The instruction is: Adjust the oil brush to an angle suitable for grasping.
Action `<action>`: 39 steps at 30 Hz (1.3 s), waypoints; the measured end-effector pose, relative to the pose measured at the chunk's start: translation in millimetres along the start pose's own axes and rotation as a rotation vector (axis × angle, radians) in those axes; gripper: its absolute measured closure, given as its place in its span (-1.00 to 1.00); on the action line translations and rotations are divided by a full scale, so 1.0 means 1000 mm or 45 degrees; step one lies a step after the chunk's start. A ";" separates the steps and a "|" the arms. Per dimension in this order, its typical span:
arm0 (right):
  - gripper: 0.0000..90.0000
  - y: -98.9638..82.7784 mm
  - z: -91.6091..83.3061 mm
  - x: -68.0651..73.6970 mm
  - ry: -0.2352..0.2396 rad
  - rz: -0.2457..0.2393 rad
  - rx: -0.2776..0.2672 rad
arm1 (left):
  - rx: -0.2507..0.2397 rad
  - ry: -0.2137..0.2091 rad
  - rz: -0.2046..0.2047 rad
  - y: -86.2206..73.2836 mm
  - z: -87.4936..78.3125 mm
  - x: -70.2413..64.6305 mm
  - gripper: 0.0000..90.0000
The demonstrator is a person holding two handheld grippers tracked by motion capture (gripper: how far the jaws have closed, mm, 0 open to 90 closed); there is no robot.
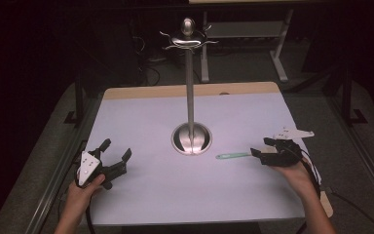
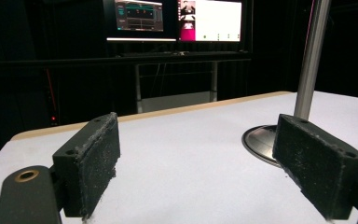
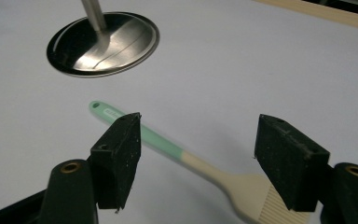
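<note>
**Brush lies under your right gripper, handle aimed at the stand**

Nearest to you, your right gripper (image 3: 196, 158) hangs over the pastry brush (image 3: 200, 165) with its jaws spread wide, gripping nothing. The pads are clear of the brush on both sides. The brush lies flat on the white table (image 1: 151, 195). Its pale bristle end sits between and just below the jaws. Its green handle (image 1: 233, 156) runs out past the left pad toward the stand base (image 3: 103, 43).

The long axis counts here. In the right gripper view it runs on a slant, from lower right to upper left, and crosses the line between your pads at an angle. My guess is you need a wrist turn so the pads meet the handle's sides.

Your left gripper (image 1: 115, 150) rests at the table's near left, jaws open and empty. It is well apart from the brush, so your right hand is plainly the nearer one.

Farther off, the pole (image 1: 190, 92) rises from the base at mid table to the hooked crown (image 1: 189, 40). The handle's hanging hole (image 3: 96, 105) points that way.
</note>
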State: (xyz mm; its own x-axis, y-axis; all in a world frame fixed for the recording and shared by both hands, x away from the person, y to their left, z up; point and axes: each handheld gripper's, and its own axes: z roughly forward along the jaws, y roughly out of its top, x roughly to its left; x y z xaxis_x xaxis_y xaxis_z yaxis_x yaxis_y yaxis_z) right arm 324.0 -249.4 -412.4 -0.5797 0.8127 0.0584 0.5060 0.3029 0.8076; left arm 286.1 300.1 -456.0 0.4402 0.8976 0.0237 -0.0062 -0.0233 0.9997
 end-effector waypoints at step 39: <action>0.99 -0.007 0.044 -0.041 -0.135 0.085 0.239 | 0.001 0.001 -0.001 0.000 0.000 0.000 -0.68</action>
State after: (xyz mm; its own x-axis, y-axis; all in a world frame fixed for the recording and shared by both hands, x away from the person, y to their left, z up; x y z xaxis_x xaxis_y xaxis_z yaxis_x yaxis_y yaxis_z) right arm 372.3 -262.9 -446.3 -0.4757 0.8788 0.0385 0.6568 0.3257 0.6801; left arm 286.0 300.1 -455.9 0.4398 0.8978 0.0226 -0.0051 -0.0226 0.9997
